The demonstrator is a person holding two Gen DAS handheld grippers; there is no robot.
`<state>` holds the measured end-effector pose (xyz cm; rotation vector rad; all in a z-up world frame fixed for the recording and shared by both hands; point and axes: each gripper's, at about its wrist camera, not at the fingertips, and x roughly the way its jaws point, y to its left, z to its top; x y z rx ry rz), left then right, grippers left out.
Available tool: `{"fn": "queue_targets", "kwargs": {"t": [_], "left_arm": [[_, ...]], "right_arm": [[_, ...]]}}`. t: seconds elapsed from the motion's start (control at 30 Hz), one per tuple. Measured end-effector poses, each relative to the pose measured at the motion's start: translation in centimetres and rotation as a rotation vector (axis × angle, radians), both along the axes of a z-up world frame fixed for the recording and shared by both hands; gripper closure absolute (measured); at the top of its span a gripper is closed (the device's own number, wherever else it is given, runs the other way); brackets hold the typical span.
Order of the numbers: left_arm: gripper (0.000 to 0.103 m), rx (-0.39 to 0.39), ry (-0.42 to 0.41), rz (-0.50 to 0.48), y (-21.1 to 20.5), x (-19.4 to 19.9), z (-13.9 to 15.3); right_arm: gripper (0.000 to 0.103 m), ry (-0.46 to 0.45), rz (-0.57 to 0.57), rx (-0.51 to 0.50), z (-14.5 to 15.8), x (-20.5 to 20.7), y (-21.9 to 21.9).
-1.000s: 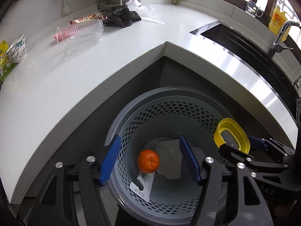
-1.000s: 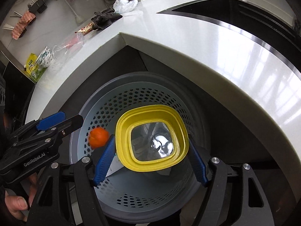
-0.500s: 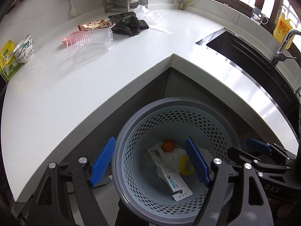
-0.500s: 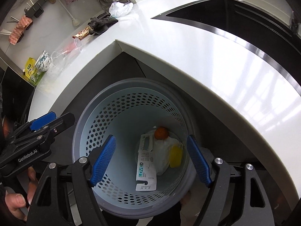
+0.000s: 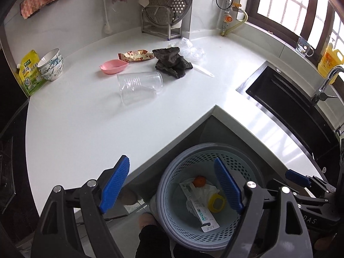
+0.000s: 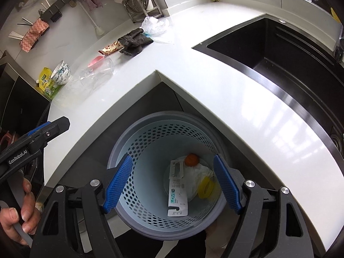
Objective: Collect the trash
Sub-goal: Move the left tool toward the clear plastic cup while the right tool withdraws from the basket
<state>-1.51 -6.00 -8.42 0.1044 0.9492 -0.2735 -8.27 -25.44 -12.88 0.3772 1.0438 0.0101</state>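
**binwatcher:** Left wrist view has both tools spread wide and holding nothing. The left gripper [image 5: 172, 185] and right gripper [image 6: 173, 183] hang over the round grey perforated plastic bin [image 5: 172, 172] tucked at the inner corner of the white countertop [image 5: 86, 129]. An orange fruit [image 6: 191, 159], yellow lid [image 6: 206, 187] and crumpled white paper [image 6: 200, 173] lie in its bottom.

**umi_fan:** Trash left is the clear plastic cup [image 5: 139, 85] lying on its side mid-counter, with a snack wrapper [image 5: 136, 55] towards the back edge. I reckon the cup's the risk: it's thin and round, so a hard pinch could crush it or send it rolling.
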Motion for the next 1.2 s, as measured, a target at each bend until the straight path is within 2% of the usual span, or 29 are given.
{"fn": "queue_targets", "kwargs": {"t": [0.2, 0.5, 0.7, 1.03, 1.13, 1.2], "left_arm": [[0.016, -0.023, -0.051, 0.032, 2.5, 2.3, 2.8], [0.013, -0.041, -0.052, 0.060, 5.9, 8.1, 3.4], [0.013, -0.067, -0.020, 0.045, 7.2, 13.0, 2.0], [0.013, -0.104, 0.070, -0.017, 6.4, 19.2, -3.2], [0.017, -0.103, 0.086, -0.042, 5.9, 19.9, -4.1], [0.026, -0.100, 0.101, -0.062, 5.5, 20.2, -4.6]], "right_arm": [[0.029, -0.043, 0.006, -0.016, 2.8, 2.3, 1.7], [0.029, -0.083, -0.032, -0.022, 4.9, 6.6, 3.8], [0.029, -0.064, -0.067, -0.039, 4.2, 9.0, 5.0], [0.029, -0.015, -0.146, -0.049, 2.2, 11.7, 6.2], [0.029, -0.003, -0.170, -0.054, 1.8, 12.0, 6.3], [0.029, 0.006, -0.184, -0.056, 1.6, 12.2, 6.3]]}}
